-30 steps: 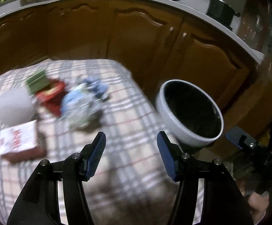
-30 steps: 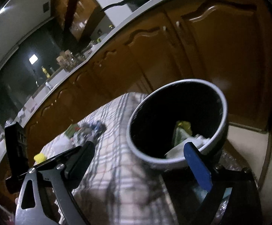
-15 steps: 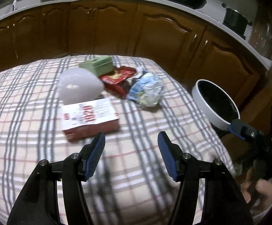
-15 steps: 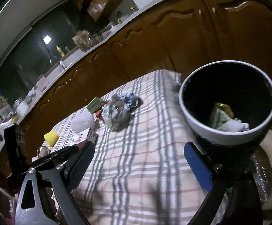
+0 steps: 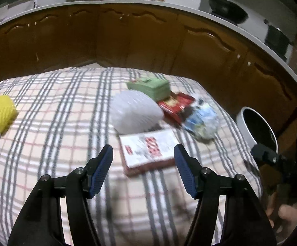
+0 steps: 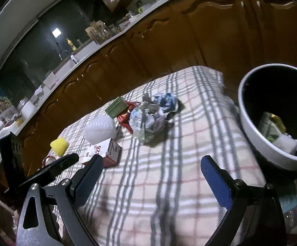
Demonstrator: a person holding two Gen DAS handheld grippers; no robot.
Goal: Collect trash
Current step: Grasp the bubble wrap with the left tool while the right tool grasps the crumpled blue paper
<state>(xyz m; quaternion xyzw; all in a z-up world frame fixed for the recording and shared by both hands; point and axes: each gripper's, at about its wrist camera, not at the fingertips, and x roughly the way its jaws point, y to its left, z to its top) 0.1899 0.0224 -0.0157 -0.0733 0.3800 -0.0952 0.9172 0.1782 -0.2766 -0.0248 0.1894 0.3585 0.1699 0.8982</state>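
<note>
1. the left gripper (image 5: 143,160) hangs above the checked tablecloth (image 5: 52,135) with its blue-padded jaws spread wide and nothing between them; the flat red-and-white cardboard box (image 5: 148,151) lies just ahead, framed by the gap, so i judge it the next piece to be picked up.
2. the right gripper (image 6: 150,176) is likewise spread and empty, low over bare cloth.
3. beyond the box from the left gripper sit a white ribbed foam net (image 5: 134,110), a green carton (image 5: 149,86), a red snack wrapper (image 5: 175,104) and a crumpled blue-and-white plastic bag (image 6: 148,123), bunched close together, some touching.
4. a yellow foam net (image 5: 0,112) lies well off to the left gripper's left, near the cloth's edge.
5. the round white-rimmed dark bin (image 6: 248,121) stands off the table's edge, to the right gripper's forward right, already holding a few scraps; presumably parked there for a short carry.
6. open cloth surrounds the box's near side, giving room to come down; the foam net touching its far end could be nudged.
</note>
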